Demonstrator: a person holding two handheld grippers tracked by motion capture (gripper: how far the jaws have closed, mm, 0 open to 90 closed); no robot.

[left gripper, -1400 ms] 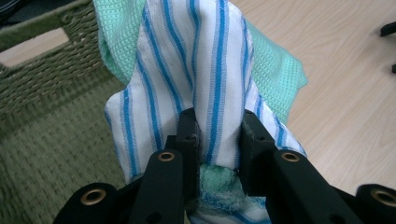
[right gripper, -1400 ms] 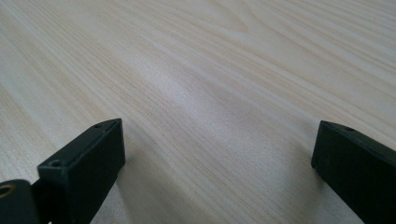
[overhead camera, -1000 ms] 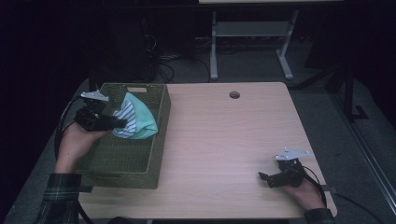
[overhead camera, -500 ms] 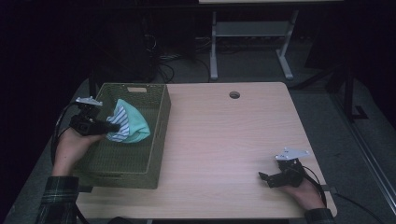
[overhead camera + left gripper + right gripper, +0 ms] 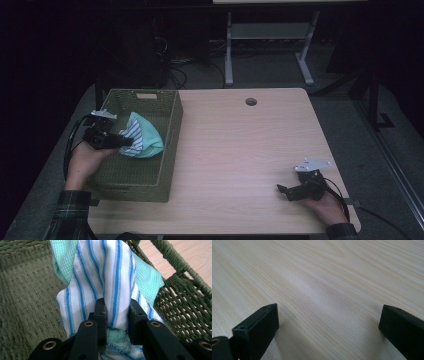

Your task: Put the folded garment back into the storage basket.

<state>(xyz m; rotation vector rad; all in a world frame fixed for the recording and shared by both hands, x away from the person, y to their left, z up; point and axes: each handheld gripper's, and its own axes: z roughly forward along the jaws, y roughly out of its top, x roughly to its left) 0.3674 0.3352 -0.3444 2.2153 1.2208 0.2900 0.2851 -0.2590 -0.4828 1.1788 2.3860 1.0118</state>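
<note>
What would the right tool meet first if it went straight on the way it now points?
Probably nothing soon: the right tool, jaws open, points left across the bare light wooden table. Much farther along stands the green woven basket, though depth is unclear.

The table (image 5: 240,150) lies bare and open between the basket (image 5: 170,150) and the right gripper (image 5: 283,190). The basket's woven walls fence the cloth (image 5: 142,140) on all sides, open above.

The left gripper (image 5: 116,312) fingers pinch a striped cloth (image 5: 100,275) inside the green basket (image 5: 25,290).
</note>
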